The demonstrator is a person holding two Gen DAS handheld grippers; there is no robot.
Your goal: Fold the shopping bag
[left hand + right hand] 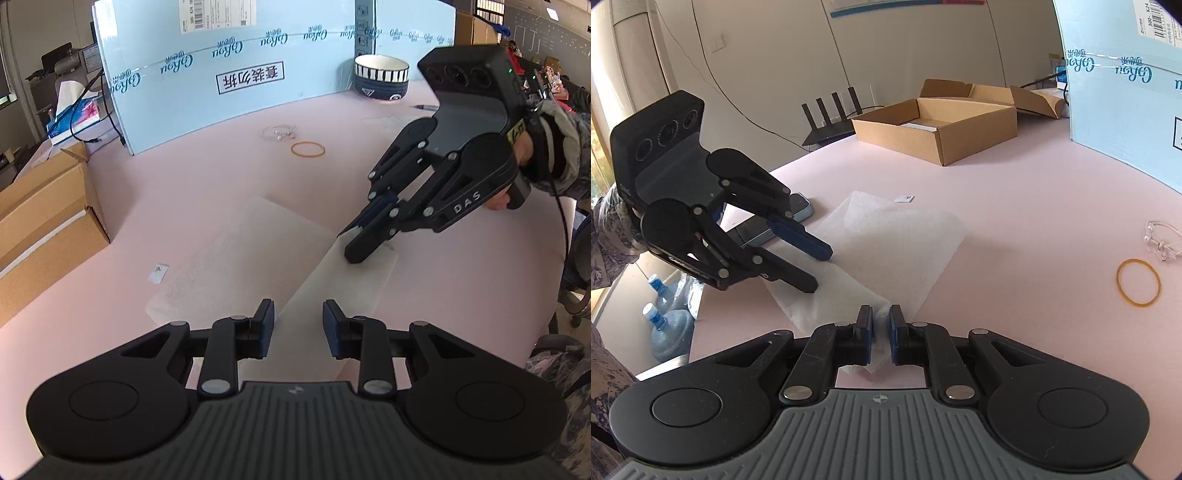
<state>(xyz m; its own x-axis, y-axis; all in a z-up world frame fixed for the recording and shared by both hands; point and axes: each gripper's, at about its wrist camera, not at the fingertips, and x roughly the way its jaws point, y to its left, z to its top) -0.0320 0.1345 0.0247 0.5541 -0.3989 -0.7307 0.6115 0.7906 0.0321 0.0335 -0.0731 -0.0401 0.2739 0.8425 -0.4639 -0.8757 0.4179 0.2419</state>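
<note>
The white shopping bag [886, 251] lies flat on the pink desk [1015, 229], one long strip already doubled over along its near edge, so the fold looks partly made. The right gripper [880, 328] sits at that strip's right end, jaws parted narrowly with bag material between them; whether the pads press, I cannot tell. The left gripper [298, 326] hovers over the strip's other end, jaws released, nothing clamped, likely placed to steady the crease. Far right, a rubber band [1138, 281] and a clear ring [1161, 240] lie well apart. An open cardboard box [934, 122] waits farther back.
</note>
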